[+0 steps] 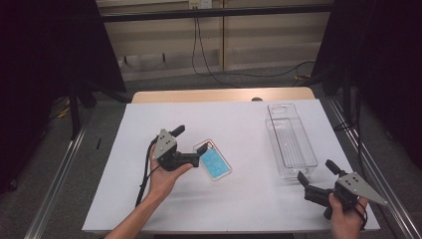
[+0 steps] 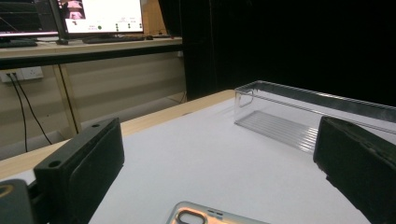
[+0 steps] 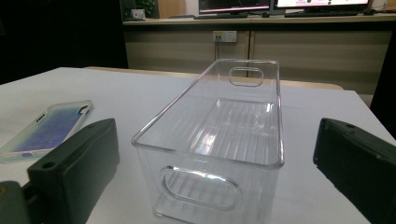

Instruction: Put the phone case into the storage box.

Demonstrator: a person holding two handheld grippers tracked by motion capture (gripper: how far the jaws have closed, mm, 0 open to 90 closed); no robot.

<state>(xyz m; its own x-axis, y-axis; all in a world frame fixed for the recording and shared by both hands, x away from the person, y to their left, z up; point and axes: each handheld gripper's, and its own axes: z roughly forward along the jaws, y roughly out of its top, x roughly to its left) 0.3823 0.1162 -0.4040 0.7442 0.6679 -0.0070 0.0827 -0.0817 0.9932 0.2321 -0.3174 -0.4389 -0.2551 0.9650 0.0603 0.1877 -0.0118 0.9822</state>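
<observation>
In the left gripper view the bottom edge is cutting off the case point(image 2: 212, 215), leaving just its camera end showing, and the right edge is cutting the bin point(image 2: 299, 116) at 3 o'clock. In the right gripper view the left edge is clipping the case point(image 3: 44, 130) at 9 o'clock. In the high view the left claw point(image 1: 191, 140) is covering the case's point(image 1: 215, 163) near corner.

No text, label, brand or number is legible; the monitor screens point(image 2: 100, 16) are too blurred.
</observation>
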